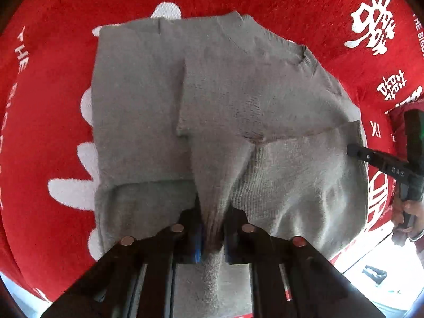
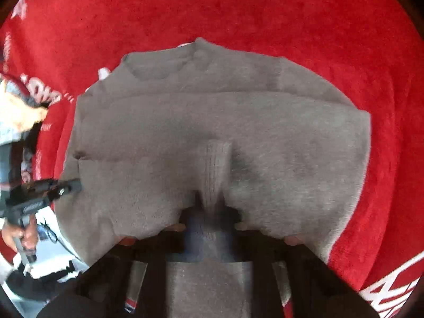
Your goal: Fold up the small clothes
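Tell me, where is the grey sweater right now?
The grey sweater lies spread on the red blanket, filling the middle of both wrist views. The left gripper and right gripper each pinch its near edge.

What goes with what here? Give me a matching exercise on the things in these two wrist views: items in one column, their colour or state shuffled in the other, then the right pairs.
Column one:
1. sweater
2. blanket
3. left gripper
4. lettering

Column two:
A. red and fuzzy, lying underneath
B. white, printed on the red
C. grey knit, partly folded
D. shut on a pinch of grey fabric

Pairs: 1-C, 2-A, 3-D, 4-B. The right gripper pinches the sweater as well.
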Demonstrator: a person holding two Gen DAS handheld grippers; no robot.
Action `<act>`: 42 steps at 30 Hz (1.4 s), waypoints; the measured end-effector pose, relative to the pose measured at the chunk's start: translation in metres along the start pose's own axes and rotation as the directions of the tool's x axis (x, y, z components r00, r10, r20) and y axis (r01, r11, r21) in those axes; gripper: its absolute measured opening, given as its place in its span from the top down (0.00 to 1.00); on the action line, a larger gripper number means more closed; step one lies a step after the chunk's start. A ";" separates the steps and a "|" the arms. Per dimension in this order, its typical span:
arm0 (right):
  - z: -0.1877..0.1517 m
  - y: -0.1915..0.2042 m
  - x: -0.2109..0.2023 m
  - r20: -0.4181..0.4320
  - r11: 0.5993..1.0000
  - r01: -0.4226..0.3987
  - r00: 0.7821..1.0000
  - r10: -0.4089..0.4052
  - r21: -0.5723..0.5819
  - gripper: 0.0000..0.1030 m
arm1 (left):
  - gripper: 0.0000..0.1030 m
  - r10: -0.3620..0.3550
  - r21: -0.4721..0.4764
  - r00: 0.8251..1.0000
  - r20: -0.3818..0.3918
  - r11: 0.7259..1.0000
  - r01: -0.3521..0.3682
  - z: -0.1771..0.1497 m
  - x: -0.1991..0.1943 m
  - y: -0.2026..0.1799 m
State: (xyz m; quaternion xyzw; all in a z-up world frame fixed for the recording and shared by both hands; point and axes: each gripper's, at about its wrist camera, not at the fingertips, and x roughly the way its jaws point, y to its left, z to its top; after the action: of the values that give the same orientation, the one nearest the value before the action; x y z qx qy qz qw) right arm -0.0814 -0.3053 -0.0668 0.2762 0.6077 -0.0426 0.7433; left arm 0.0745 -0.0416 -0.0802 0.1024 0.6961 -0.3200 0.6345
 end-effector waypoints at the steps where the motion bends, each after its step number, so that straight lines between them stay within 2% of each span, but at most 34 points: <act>1: -0.002 0.001 -0.006 0.016 1.000 -0.021 1.000 0.021 -0.003 0.93 | 0.89 -0.008 -0.009 1.000 0.026 1.000 0.008 -0.001 -0.007 -0.001; 3: -0.004 0.002 -0.025 0.058 0.999 -0.043 0.997 0.043 0.004 0.94 | 0.89 -0.045 -0.035 0.996 0.083 0.998 0.048 -0.003 -0.025 -0.002; 5: -0.001 -0.002 -0.047 0.108 0.998 -0.060 0.992 0.057 0.022 0.94 | 0.89 -0.075 -0.051 0.983 0.165 0.995 0.085 -0.001 -0.052 -0.005; 10: 0.031 -0.020 -0.081 0.190 0.997 -0.071 0.980 0.064 0.027 0.94 | 0.89 -0.076 -0.024 0.959 0.273 0.996 0.086 0.031 -0.079 -0.019; 13: 0.055 -0.030 -0.079 0.212 0.998 -0.047 0.976 0.040 0.030 0.94 | 0.88 -0.004 -0.041 0.951 0.311 0.999 0.018 0.061 -0.070 -0.021; 14: 0.062 -0.035 -0.075 0.208 0.999 -0.032 0.978 0.025 0.033 0.94 | 0.88 0.040 -0.055 0.947 0.320 0.998 -0.023 0.068 -0.065 -0.020; 16: 0.077 -0.045 -0.052 0.176 0.999 0.030 0.984 -0.037 0.042 0.94 | 0.88 0.172 -0.104 0.941 0.291 0.984 -0.147 0.084 -0.047 -0.013; 19: 0.085 -0.063 -0.019 0.121 0.993 0.091 0.988 -0.100 0.076 0.94 | 0.88 0.230 -0.166 0.940 0.253 0.967 -0.193 0.089 -0.033 0.002; 21: 0.087 -0.075 0.003 0.068 0.991 0.082 0.994 -0.090 0.106 0.93 | 0.88 0.254 -0.179 0.935 0.247 0.961 -0.213 0.084 -0.036 0.009; 22: 0.086 -0.077 0.006 0.068 0.990 0.081 0.994 -0.089 0.118 0.92 | 0.88 0.261 -0.178 0.934 0.243 0.959 -0.221 0.081 -0.038 0.011; 24: 0.083 -0.079 0.000 0.096 0.985 0.097 0.989 -0.112 0.144 0.71 | 0.88 0.269 -0.171 0.938 0.221 0.957 -0.234 0.071 -0.043 0.016; 26: 0.075 -0.081 -0.012 0.097 0.978 0.116 0.986 -0.135 0.175 0.60 | 0.88 0.264 -0.163 0.944 0.198 0.958 -0.234 0.060 -0.047 0.023; 29: 0.051 -0.088 -0.035 0.111 0.971 0.050 0.991 -0.078 0.235 0.59 | 0.88 0.223 -0.155 0.965 0.138 0.967 -0.201 0.041 -0.046 0.036; 31: 0.024 -0.094 -0.045 0.092 0.961 -0.011 0.996 -0.015 0.276 0.58 | 0.88 0.163 -0.147 0.983 0.086 0.978 -0.149 0.025 -0.035 0.036; 33: -0.004 -0.096 -0.048 0.057 0.953 -0.038 0.998 0.022 0.299 0.58 | 0.88 0.125 -0.127 0.991 0.042 0.985 -0.119 0.010 -0.027 0.038; 36: -0.049 -0.097 -0.044 0.000 0.937 -0.080 0.996 0.086 0.341 0.58 | 0.88 0.118 -0.092 0.993 -0.012 0.989 -0.118 -0.008 -0.016 0.035; 39: -0.096 -0.089 -0.022 -0.070 0.902 -0.165 0.975 0.210 0.400 0.58 | 0.88 0.116 -0.080 0.993 -0.028 0.990 -0.118 -0.018 -0.010 0.033; 41: -0.110 -0.083 -0.008 -0.085 0.889 -0.175 0.969 0.232 0.424 0.57 | 0.88 0.120 -0.080 0.993 -0.018 0.989 -0.121 -0.021 -0.008 0.032; 42: -0.111 -0.080 -0.007 -0.065 0.888 -0.182 0.971 0.229 0.422 0.61 | 0.88 0.130 -0.081 0.992 -0.011 0.988 -0.130 -0.022 -0.008 0.032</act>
State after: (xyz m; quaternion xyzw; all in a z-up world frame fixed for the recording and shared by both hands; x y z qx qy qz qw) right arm -0.2125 -0.3239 -0.1014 0.4919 0.5934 -0.0754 0.6326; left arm 0.0752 -0.0023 -0.0831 0.1226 0.7023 -0.2492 0.6555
